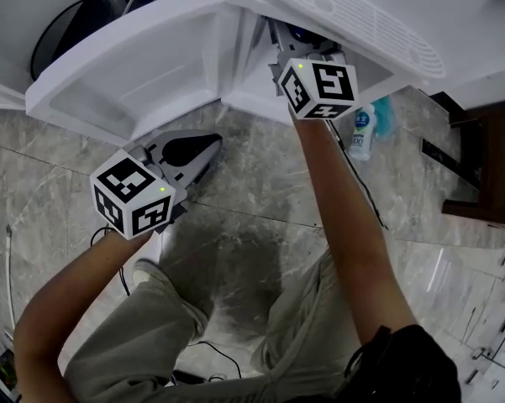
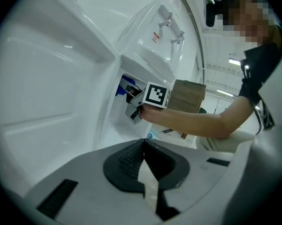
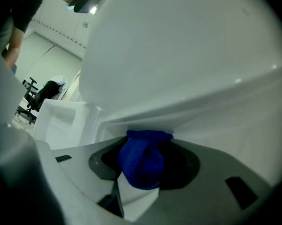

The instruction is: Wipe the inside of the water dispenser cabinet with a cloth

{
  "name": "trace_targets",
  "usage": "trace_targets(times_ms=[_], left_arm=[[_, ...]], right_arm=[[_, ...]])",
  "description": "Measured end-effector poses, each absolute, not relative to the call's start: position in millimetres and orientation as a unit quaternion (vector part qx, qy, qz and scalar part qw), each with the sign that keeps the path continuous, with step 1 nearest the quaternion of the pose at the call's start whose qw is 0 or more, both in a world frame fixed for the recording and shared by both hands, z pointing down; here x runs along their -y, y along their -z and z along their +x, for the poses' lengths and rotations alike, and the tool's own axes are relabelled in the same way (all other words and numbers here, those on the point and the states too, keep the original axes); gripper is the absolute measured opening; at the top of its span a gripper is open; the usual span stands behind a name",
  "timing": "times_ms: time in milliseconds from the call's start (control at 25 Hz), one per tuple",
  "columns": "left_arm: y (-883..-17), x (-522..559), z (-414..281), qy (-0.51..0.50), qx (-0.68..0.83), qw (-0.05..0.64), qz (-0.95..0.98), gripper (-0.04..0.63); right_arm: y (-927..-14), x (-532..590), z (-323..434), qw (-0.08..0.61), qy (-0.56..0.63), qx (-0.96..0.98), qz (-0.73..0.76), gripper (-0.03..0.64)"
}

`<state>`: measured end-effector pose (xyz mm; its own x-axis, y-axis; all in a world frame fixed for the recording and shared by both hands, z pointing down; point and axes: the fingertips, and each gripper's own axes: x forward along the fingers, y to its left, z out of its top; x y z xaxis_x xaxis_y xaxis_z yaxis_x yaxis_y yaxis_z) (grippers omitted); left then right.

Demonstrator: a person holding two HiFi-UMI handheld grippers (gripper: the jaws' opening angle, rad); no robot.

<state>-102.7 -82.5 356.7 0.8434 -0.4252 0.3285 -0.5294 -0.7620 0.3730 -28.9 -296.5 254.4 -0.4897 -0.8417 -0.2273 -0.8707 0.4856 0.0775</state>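
The white water dispenser (image 1: pixel 353 15) stands with its cabinet door (image 1: pixel 126 74) swung out to the left. My right gripper (image 1: pixel 301 50) reaches into the cabinet under the dispenser's top; its fingertips are hidden there. In the right gripper view the right gripper (image 3: pixel 145 146) is shut on a bunched blue cloth (image 3: pixel 141 161), which touches the white inner wall (image 3: pixel 187 78). The left gripper view shows that cloth (image 2: pixel 125 87) inside the opening. My left gripper (image 1: pixel 208 148) hovers beside the open door, shut with nothing in it (image 2: pixel 145 146).
A small white bottle (image 1: pixel 363 133) and a teal object (image 1: pixel 385 114) stand on the marble floor right of the cabinet. Dark wooden furniture (image 1: pixel 487 166) is at the right edge. A cable (image 1: pixel 371 200) runs along the floor. The person's legs and shoe (image 1: pixel 155 275) are below.
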Motion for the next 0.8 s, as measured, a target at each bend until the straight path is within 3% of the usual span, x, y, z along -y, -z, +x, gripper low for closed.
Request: trace_targets(times_ms=[360,800], left_arm=[[-352,70,-101,-0.090,0.254,0.260,0.927,0.006],[-338,72,-105,-0.062,0.253,0.261,0.930,0.006]], right_arm=[[-259,349,-13,0.064,-0.078,-0.835,-0.541,0.167],[-258,329,-16,0.079,-0.085,-0.818,-0.564,0.166]])
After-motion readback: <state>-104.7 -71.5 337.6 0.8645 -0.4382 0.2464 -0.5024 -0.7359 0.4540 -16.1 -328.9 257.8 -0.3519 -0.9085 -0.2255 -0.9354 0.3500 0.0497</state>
